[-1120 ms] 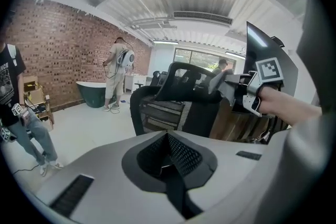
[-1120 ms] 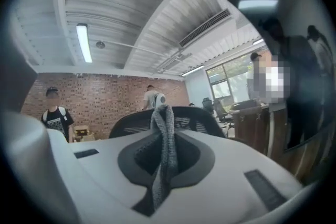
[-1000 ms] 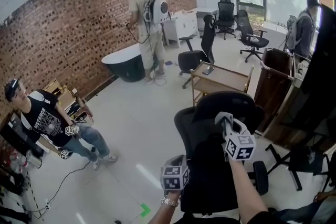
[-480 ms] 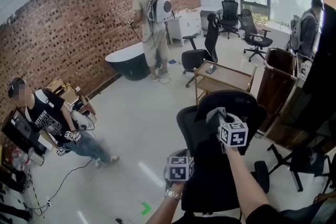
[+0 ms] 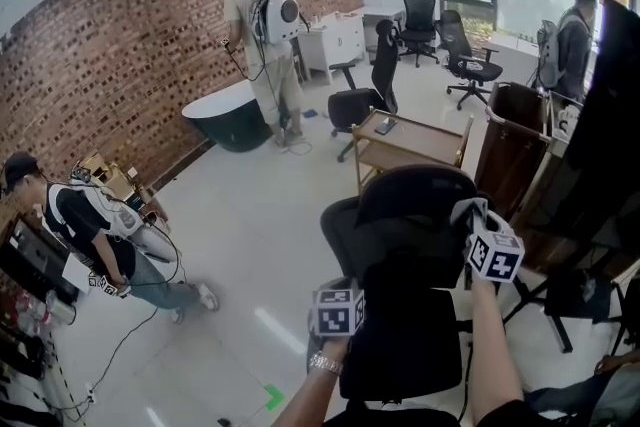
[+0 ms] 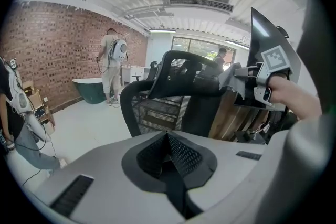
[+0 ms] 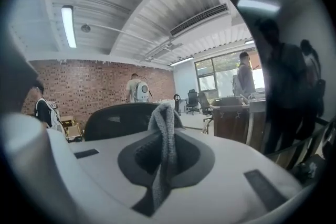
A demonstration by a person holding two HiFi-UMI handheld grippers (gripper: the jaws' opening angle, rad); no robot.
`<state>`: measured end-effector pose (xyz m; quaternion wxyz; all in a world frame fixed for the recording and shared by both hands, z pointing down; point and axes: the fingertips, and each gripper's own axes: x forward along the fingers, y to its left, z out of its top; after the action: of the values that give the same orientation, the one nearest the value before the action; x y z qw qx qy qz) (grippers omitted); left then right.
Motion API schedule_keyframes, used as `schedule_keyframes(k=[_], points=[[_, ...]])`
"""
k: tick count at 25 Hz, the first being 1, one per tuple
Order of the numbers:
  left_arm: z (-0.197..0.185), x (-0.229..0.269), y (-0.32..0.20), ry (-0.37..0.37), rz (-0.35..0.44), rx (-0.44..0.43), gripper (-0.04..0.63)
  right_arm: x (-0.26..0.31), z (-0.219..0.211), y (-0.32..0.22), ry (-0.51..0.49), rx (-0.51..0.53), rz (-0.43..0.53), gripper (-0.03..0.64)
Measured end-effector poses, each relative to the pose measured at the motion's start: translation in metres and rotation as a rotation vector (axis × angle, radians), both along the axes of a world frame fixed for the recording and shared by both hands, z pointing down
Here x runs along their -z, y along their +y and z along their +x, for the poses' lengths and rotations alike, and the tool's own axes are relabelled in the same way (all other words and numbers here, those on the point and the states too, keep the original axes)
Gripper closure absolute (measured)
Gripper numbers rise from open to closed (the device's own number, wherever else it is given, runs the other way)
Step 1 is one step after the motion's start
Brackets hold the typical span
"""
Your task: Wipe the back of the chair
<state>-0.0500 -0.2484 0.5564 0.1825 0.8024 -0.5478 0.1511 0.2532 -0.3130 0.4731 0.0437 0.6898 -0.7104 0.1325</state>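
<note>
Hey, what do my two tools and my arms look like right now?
Left tool and right tool: pale grey bodies, dark textured pads, each carrying black-and-white square-marker cubes. Metal wristband on the left wrist; forearms bare.

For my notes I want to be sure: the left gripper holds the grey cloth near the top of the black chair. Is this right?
Not quite: the right gripper holds the grey cloth, as the right gripper view shows. The left gripper is shut on nothing. The cloth is indeed near the top of the black chair.
</note>
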Motion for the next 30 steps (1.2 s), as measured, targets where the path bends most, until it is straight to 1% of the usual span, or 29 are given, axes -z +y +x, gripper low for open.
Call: schedule_keyframes(k=[2, 5, 8, 9, 10, 11, 13, 15, 18, 20, 22, 23, 25, 26, 28, 30], points=[[-0.001, 0.002, 0.001, 0.007, 0.008, 0.005, 0.594, 0.009, -0.031, 0.005, -0.017, 0.050, 0.033, 0.603], [-0.005, 0.006, 0.004, 0.016, 0.027, 0.019, 0.595, 0.015, -0.103, 0.002, -0.039, 0.184, 0.059, 0.603], [-0.011, 0.008, 0.010, 0.017, 0.034, 0.032, 0.594, 0.013, -0.177, -0.008, -0.030, 0.335, 0.058, 0.603], [-0.012, 0.007, 0.013, 0.015, 0.032, 0.034, 0.595, 0.008, -0.194, -0.012, -0.022, 0.369, 0.050, 0.603], [-0.013, 0.006, 0.016, 0.013, 0.029, 0.035, 0.595, 0.000, -0.201, -0.019, -0.014, 0.383, 0.037, 0.603], [-0.013, 0.004, 0.019, 0.011, 0.026, 0.036, 0.595, -0.010, -0.200, -0.026, -0.006, 0.379, 0.022, 0.603], [-0.015, 0.001, 0.024, 0.006, 0.018, 0.037, 0.594, -0.023, -0.175, -0.036, 0.009, 0.330, 0.001, 0.603], [-0.020, -0.002, 0.028, 0.003, 0.014, 0.043, 0.594, -0.025, -0.130, -0.037, 0.013, 0.243, 0.000, 0.603], [-0.026, -0.005, 0.027, 0.006, 0.012, 0.053, 0.594, -0.022, -0.049, -0.031, 0.007, 0.081, 0.006, 0.603], [-0.028, -0.005, 0.027, 0.011, 0.009, 0.058, 0.595, -0.020, -0.001, -0.023, 0.006, -0.011, 0.003, 0.603], [-0.029, -0.007, 0.026, 0.015, 0.003, 0.066, 0.594, -0.027, 0.026, -0.016, -0.010, -0.057, -0.018, 0.603], [-0.030, -0.008, 0.025, 0.015, 0.001, 0.069, 0.594, -0.029, 0.030, -0.013, -0.017, -0.065, -0.022, 0.603], [-0.030, -0.010, 0.023, 0.018, -0.001, 0.074, 0.595, -0.031, 0.023, -0.004, -0.033, -0.061, -0.021, 0.603], [-0.029, -0.012, 0.022, 0.020, -0.002, 0.074, 0.594, -0.034, 0.010, 0.001, -0.048, -0.046, -0.018, 0.603], [-0.029, -0.014, 0.022, 0.023, -0.003, 0.076, 0.594, -0.047, -0.038, 0.011, -0.083, 0.027, -0.018, 0.603], [-0.032, -0.015, 0.023, 0.021, -0.008, 0.083, 0.594, -0.072, -0.110, 0.012, -0.089, 0.158, -0.046, 0.603]])
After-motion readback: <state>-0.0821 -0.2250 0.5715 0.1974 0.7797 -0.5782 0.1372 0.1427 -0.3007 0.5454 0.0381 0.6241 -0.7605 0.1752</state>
